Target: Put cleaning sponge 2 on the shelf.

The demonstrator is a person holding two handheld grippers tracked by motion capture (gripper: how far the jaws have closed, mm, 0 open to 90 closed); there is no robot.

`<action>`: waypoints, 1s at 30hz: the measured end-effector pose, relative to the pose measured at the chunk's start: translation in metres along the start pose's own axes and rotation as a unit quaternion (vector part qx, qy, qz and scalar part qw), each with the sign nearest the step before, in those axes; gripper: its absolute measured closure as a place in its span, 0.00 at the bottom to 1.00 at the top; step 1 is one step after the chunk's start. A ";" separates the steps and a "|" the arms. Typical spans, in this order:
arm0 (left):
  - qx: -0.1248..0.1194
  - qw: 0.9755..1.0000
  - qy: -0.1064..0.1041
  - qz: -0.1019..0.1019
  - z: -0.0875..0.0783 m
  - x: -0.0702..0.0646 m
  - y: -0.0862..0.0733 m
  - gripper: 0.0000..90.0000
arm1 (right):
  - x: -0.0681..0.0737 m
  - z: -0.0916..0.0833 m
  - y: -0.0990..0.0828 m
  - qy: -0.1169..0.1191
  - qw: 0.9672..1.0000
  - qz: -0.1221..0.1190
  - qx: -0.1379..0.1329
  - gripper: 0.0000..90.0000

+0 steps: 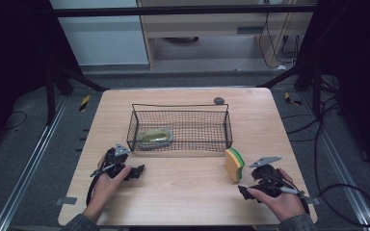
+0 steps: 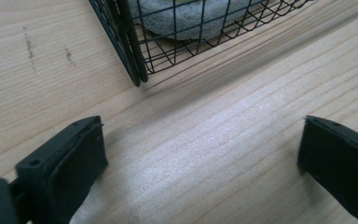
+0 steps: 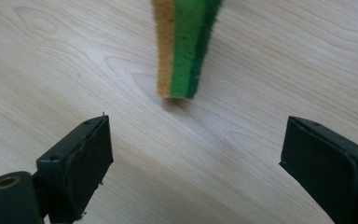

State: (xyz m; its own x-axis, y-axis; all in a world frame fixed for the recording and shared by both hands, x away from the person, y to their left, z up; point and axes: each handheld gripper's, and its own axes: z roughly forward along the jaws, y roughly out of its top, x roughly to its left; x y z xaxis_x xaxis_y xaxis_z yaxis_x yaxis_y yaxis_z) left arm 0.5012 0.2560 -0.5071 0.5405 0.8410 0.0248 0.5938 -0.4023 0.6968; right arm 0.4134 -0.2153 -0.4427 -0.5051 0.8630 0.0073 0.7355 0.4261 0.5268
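Observation:
A black wire basket (image 1: 179, 105) stands mid-table with a grey-and-green sponge (image 1: 155, 136) lying in its left end. A yellow-and-green sponge (image 1: 234, 164) stands on edge just off the basket's front right corner. My left gripper (image 1: 126, 162) rests low over the wood by the basket's front left corner, jaws wide open and empty. In the left gripper view, that gripper (image 2: 203, 126) faces the basket corner (image 2: 135, 56) and the sponge inside (image 2: 182, 23). My right gripper (image 1: 255, 182) is open and empty. In the right gripper view, the upright sponge (image 3: 184, 46) stands ahead of that gripper (image 3: 196, 123), apart from the pads.
The wooden table (image 1: 183, 192) has bare boards between the two hands. A small dark round object (image 1: 218, 100) sits behind the basket near the far edge. Metal rails and cables run along the floor on both sides.

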 end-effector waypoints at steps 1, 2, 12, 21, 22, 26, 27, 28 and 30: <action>-0.004 1.000 -0.001 -0.002 0.001 0.000 0.000 0.00 | 0.002 -0.001 0.002 0.000 1.000 -0.005 0.004 0.11; -0.007 1.000 -0.002 -0.002 0.001 0.001 -0.001 0.00 | 0.004 -0.002 0.003 0.001 1.000 -0.006 0.006 0.11; -0.009 1.000 -0.002 -0.002 0.001 0.001 -0.001 0.00 | 0.008 -0.012 0.027 0.012 1.000 -0.009 0.009 0.21; -0.009 1.000 -0.002 -0.002 0.001 0.001 -0.001 0.00 | 0.008 -0.006 0.055 0.012 1.000 -0.018 0.019 0.27; -0.009 1.000 -0.002 -0.002 0.001 0.001 -0.001 0.00 | 0.007 -0.005 0.058 0.013 1.000 -0.016 0.021 0.28; -0.009 1.000 -0.002 -0.002 0.001 0.001 -0.001 0.00 | 0.002 0.005 0.069 0.011 1.000 -0.009 0.026 0.31; -0.009 1.000 -0.002 -0.002 0.001 0.001 -0.001 0.00 | 0.000 0.008 0.072 0.006 1.000 -0.010 0.028 0.32; -0.009 1.000 -0.002 -0.002 0.001 0.001 -0.001 0.00 | -0.002 0.011 0.074 0.005 1.000 -0.011 0.029 0.34; -0.009 1.000 -0.002 -0.002 0.001 0.001 -0.001 0.00 | -0.004 0.016 0.079 0.009 0.999 -0.008 0.031 0.38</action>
State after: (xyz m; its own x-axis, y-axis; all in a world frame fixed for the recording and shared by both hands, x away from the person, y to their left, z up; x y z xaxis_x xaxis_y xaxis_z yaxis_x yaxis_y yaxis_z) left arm 0.5018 0.2566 -0.5087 0.5400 0.8414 0.0192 0.5850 -0.3917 0.7102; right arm 0.4806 -0.1806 -0.4144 -0.5244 0.8513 0.0160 0.7543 0.4557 0.4726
